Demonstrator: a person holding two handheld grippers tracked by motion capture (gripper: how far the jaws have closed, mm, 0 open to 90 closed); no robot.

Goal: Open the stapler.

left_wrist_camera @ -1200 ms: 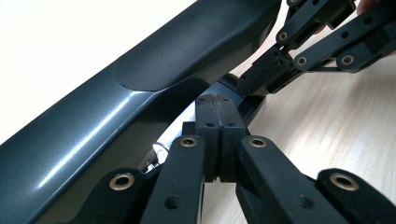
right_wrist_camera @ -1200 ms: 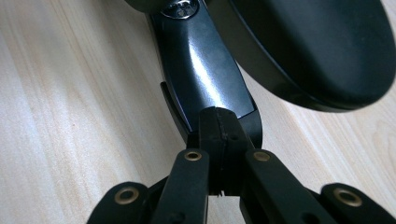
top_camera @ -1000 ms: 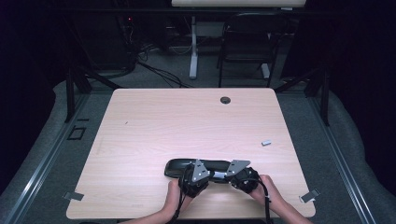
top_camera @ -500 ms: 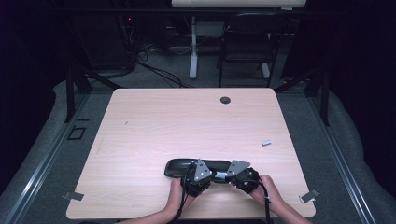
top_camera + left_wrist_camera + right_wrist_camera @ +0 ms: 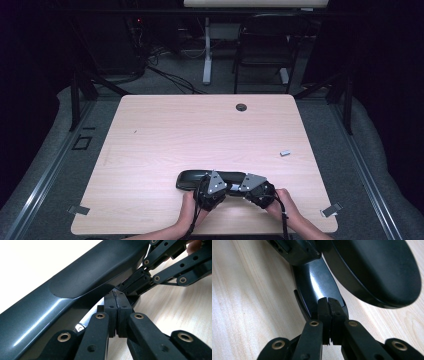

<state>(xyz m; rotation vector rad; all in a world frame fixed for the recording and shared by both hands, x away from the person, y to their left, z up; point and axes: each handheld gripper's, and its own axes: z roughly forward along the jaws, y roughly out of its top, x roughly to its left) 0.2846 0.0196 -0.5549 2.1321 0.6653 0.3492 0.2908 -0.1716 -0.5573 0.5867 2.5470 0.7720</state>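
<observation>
A long glossy black object [image 5: 192,179] with a rounded body and a narrow stem lies on the wooden table [image 5: 200,135] near its front edge. My left gripper [image 5: 212,181] sits at the object's near side, and my right gripper [image 5: 241,183] is just right of it, both held by hands. In the left gripper view the left gripper [image 5: 116,293] has its pads pressed together, tips against the object's body [image 5: 75,282], with the right gripper's links [image 5: 170,267] close by. In the right gripper view the right gripper [image 5: 327,301] is shut over the glossy stem [image 5: 317,282], below the rounded body [image 5: 377,267].
A small grey piece [image 5: 285,153] lies on the table's right side. A black round grommet [image 5: 241,107] sits near the far edge. Tape marks [image 5: 331,210] are on the floor by the front corners. A chair [image 5: 265,47] stands beyond the table.
</observation>
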